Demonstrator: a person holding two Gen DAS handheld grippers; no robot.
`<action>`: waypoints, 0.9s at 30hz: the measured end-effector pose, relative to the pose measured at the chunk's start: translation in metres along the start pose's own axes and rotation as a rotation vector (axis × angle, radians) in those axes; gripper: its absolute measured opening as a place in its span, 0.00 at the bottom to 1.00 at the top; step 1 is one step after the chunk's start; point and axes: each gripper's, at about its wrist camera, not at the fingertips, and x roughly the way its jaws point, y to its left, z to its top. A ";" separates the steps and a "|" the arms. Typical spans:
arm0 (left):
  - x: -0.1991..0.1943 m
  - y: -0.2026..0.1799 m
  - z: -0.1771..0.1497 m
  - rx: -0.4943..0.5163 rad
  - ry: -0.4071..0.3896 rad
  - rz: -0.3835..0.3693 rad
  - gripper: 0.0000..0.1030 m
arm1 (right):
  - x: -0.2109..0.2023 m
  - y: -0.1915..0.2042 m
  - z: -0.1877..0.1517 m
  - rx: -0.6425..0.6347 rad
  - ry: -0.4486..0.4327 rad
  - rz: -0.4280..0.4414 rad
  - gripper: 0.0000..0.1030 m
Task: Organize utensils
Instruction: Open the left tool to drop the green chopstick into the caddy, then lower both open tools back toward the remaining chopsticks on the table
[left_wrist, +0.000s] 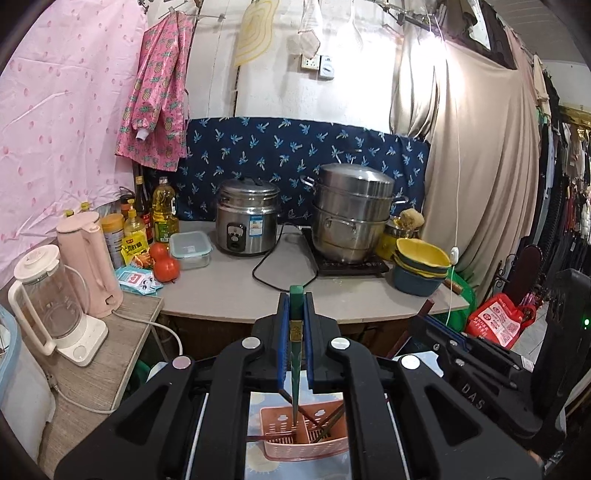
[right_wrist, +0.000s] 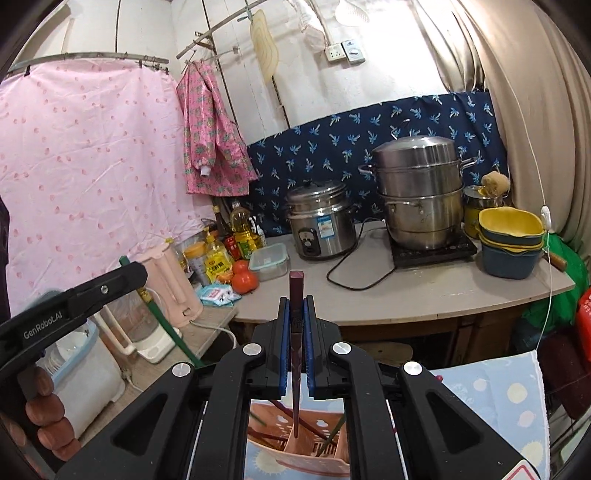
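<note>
My left gripper (left_wrist: 296, 300) is shut on a green chopstick (left_wrist: 296, 332) that stands upright between the blue pads. Its thin tip hangs over the pink slotted utensil basket (left_wrist: 271, 424) below. Several chopsticks lie in that basket. My right gripper (right_wrist: 296, 303) is shut on a dark red chopstick (right_wrist: 296, 291), which is also upright, its tip over the same basket (right_wrist: 264, 417). In the right wrist view the left gripper (right_wrist: 138, 275) comes in from the left with the green chopstick (right_wrist: 166, 326). In the left wrist view the right gripper (left_wrist: 430, 321) shows at the right.
The basket stands on a blue dotted cloth (right_wrist: 498, 391). Ahead, a grey counter (left_wrist: 236, 295) carries a rice cooker (left_wrist: 247, 218), a stacked steel steamer (left_wrist: 352, 210), stacked bowls (left_wrist: 421, 266), tomatoes (left_wrist: 166, 267), a lidded box (left_wrist: 190, 249) and bottles. A pink kettle (left_wrist: 90, 258) and a blender (left_wrist: 48, 295) stand at left.
</note>
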 end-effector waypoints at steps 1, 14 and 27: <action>0.005 0.001 -0.006 0.001 0.015 0.003 0.07 | 0.004 0.000 -0.006 -0.005 0.010 -0.005 0.07; 0.013 0.009 -0.055 -0.032 0.094 0.048 0.40 | -0.005 -0.004 -0.053 -0.015 0.070 -0.065 0.43; -0.034 0.006 -0.145 -0.036 0.240 0.035 0.42 | -0.083 -0.012 -0.134 -0.027 0.185 -0.124 0.51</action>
